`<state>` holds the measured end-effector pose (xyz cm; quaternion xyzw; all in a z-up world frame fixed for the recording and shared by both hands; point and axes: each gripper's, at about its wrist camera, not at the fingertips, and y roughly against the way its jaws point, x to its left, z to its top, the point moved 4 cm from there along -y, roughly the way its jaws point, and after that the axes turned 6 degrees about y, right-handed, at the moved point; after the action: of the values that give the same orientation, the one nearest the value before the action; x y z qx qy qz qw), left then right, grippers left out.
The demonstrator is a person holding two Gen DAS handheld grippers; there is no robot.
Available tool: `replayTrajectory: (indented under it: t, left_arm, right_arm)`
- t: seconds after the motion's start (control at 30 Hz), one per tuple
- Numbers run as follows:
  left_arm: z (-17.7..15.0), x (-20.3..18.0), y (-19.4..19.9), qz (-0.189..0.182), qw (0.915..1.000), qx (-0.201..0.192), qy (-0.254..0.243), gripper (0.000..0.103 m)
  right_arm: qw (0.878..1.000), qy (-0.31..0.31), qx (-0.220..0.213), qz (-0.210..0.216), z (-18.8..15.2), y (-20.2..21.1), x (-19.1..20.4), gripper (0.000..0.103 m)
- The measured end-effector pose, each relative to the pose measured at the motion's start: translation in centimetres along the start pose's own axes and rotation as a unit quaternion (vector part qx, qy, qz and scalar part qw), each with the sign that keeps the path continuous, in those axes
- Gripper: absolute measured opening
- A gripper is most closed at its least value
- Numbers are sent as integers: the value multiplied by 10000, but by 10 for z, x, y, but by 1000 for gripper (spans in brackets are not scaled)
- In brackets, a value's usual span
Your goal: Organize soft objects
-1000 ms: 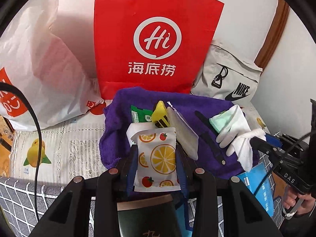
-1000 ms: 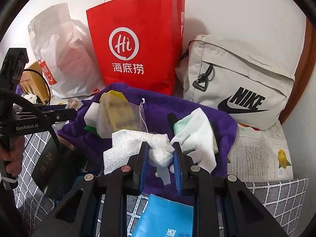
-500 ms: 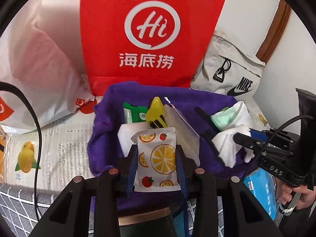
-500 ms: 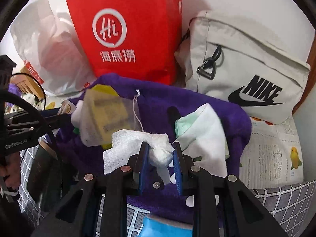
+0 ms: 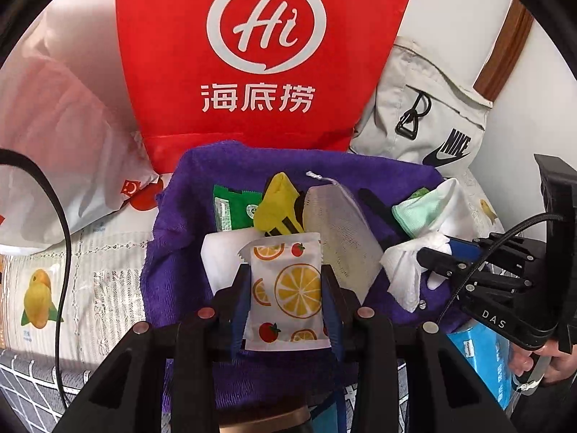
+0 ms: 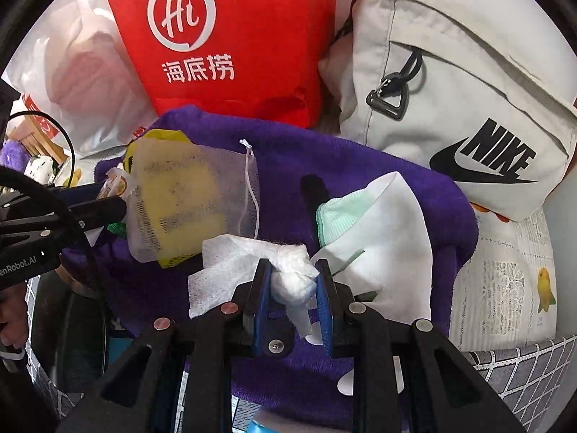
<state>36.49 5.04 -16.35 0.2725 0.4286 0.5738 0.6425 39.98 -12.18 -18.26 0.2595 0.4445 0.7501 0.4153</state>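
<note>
While mesh pouch (image 6: 187, 198) encloses something yellow, purple towel (image 6: 360, 166) lies beneath.

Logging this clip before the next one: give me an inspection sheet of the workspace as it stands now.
Surface: fruit-print cloth; purple towel spread on it.
Job's things: fruit packet in left gripper; white wipe in right gripper; mesh pouch, yellow sock, green packet, white-and-green cloth on towel.
Clutter: blue pack.
Grippers: both shut on their items.
Cables: black cable at left.
Surroundings: red bag, Nike bag, white plastic bag, wall.
</note>
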Motion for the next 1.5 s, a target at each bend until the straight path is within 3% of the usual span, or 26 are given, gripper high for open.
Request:
replayTrajectory:
  t: [0.1,0.23,0.47,0.57,0.83,1.07,1.13,1.2,1.3,1.4,1.5]
  left_arm:
    - [0,0,-3,94,9999,31,-29,40]
    - [0,0,-4,165,9998,31,-45,48]
    - [-1,8,5,243,9997,18,75,61]
    - [-1,12,11,255,9995,-9,163,74]
    - [-7,16,29,316,9992,-40,245,75]
    - [-21,14,60,298,9988,-301,249,75]
    - [-27,12,71,328,9985,-373,246,77]
    - [-34,10,82,361,9980,-457,250,86]
    - [-47,6,101,340,9973,-576,292,97]
    - [-64,0,120,263,9968,-671,343,100]
    - [-84,-8,138,314,9964,-714,336,103]
  right_arm:
    - [10000,-9,66,-19,0,-4,-2,27]
    - [9999,-45,77,69,0,-6,-3,50]
    - [9998,-96,-124,92,0,7,-4,60]
    - [9997,-82,-196,92,0,16,-2,65]
    - [9992,-256,-276,119,-4,35,0,67]
    - [9982,-494,-328,102,-20,57,0,68]
    - [9977,-545,-402,85,-27,67,1,84]
    - [9973,-554,-477,29,-35,80,4,91]
    - [9961,-565,-665,-102,-46,100,11,92]
    - [9940,-658,-862,-114,-59,123,18,103]
    - [9917,-740,-1038,-172,-77,149,24,103]
